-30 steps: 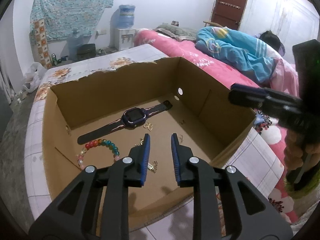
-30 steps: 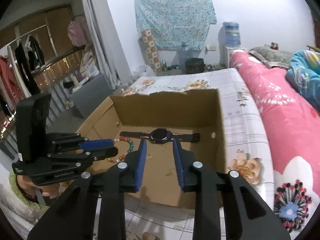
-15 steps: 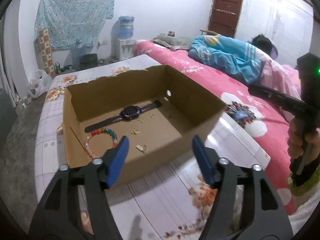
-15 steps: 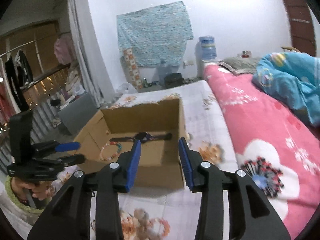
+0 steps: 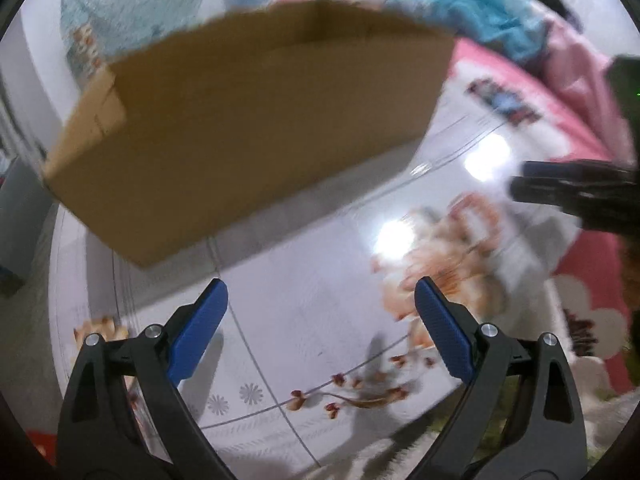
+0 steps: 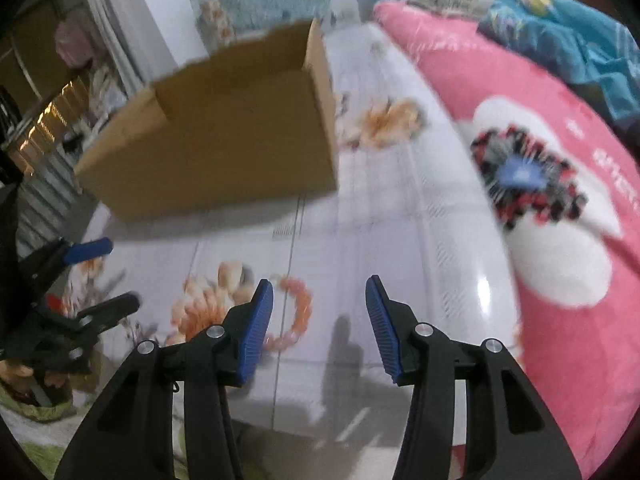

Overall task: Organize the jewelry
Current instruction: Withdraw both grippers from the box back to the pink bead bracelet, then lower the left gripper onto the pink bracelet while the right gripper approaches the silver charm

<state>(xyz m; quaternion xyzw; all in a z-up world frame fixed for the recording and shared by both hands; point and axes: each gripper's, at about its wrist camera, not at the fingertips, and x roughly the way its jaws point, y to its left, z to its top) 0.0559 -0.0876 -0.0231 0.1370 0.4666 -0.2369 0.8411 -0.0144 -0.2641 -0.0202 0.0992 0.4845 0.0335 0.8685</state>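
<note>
While tilted down at the flower-print table [image 5: 280, 360], got the left gripper [image 5: 320, 292] spread really wide and opening further, with only bare tabletop between the blue pads [image 5: 196, 332]. Same deal with the right gripper [image 6: 320, 284]: roughly half apart, opening too, gripping nothing. Can spot the task's thing from the right wrist only: a coral-pink bead bracelet [image 6: 298, 308] lying flat on the table, just left of the gap between the right gripper's fingers, with its lower-left stretch tucked behind the left pad [image 6: 256, 328]. Can't tell for sure whether pad and beads touch, but looks like not. Further back, a plain brown cardboard box [image 6: 224, 148] sitting on the table, top open, well apart from the bracelet. Can't see inside it from either camera, just the outer walls and a bit of the inner corner. Over on the right of the table, a pink blanket [image 6: 560, 320] with big white and dark flower patches, plus a blue garment [image 6: 568, 36] heaped on top. As for writing: some white lettering on the blanket near the right edge of the right wrist view, way too smeared to read. Everything pretty motion-blurred honestly. Also catching each gripper poking in from the side of the other's view.
</note>
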